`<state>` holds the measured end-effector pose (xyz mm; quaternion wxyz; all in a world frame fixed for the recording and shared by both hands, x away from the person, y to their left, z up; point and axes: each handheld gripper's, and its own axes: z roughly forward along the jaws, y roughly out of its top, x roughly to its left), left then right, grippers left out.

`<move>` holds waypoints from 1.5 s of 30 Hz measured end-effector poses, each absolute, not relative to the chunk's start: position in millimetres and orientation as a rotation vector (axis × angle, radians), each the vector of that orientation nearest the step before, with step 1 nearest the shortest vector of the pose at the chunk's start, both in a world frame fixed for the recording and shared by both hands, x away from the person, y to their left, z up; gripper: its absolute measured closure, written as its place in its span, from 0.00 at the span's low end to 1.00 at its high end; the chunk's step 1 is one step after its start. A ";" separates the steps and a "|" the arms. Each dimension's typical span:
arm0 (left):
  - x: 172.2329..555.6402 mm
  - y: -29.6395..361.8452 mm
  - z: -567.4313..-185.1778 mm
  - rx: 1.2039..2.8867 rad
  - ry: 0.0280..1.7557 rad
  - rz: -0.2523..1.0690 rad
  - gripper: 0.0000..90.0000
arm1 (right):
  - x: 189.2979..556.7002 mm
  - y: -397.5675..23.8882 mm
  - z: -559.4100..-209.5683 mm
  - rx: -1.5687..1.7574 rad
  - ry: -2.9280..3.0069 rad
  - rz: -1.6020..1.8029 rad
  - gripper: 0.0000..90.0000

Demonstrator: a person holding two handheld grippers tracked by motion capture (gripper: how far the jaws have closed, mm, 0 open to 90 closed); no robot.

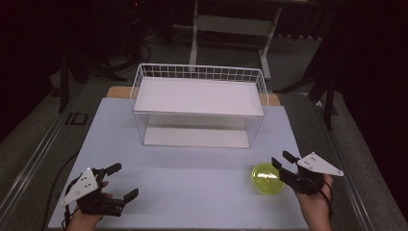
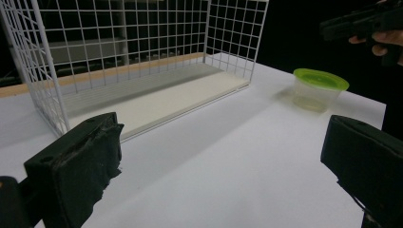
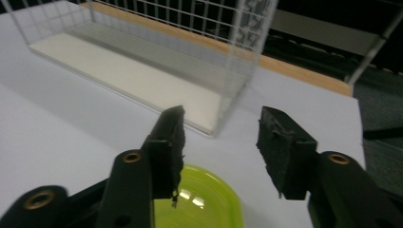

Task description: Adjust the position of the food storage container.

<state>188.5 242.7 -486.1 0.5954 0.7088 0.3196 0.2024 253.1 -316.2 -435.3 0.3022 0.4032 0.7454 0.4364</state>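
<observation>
Holding one pair of tongs in each hand, I stand at the near edge of the white bench (image 1: 192, 178). My left tongs (image 1: 126, 181) sit low at about 7 o'clock on the bench, and their jaws are wide apart with nothing between them. My left hand (image 1: 86, 216) grips them from behind.

My right tongs (image 1: 281, 160) are at about 4 o'clock. Their jaws are partly apart, not wide and not tight, and they do not pinch anything. They hang just over the near right rim of the little tub with the green lid (image 1: 265, 178). In the right gripper view the green lid (image 3: 199, 199) lies right under the jaws, a bit toward the left one. I cannot tell if a jaw touches it. The tub is clear, and it stands upright on the bench.

Farther off, at 12 o'clock, stands the white wire rack (image 1: 199, 103). It has a flat white shelf on top and a white board at the bottom. The tub is well apart from it.
</observation>
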 end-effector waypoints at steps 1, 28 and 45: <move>188.4 242.7 -486.1 1.647 0.742 0.470 0.01 | 253.1 -319.1 -437.3 1.079 1.967 1.147 0.61; 187.8 240.8 -484.9 1.646 0.732 0.468 0.01 | 237.9 -361.0 -506.9 1.308 2.059 0.935 1.00; 187.2 239.4 -484.4 1.653 0.726 0.474 0.01 | 238.5 -326.8 -518.1 1.231 2.243 0.954 1.00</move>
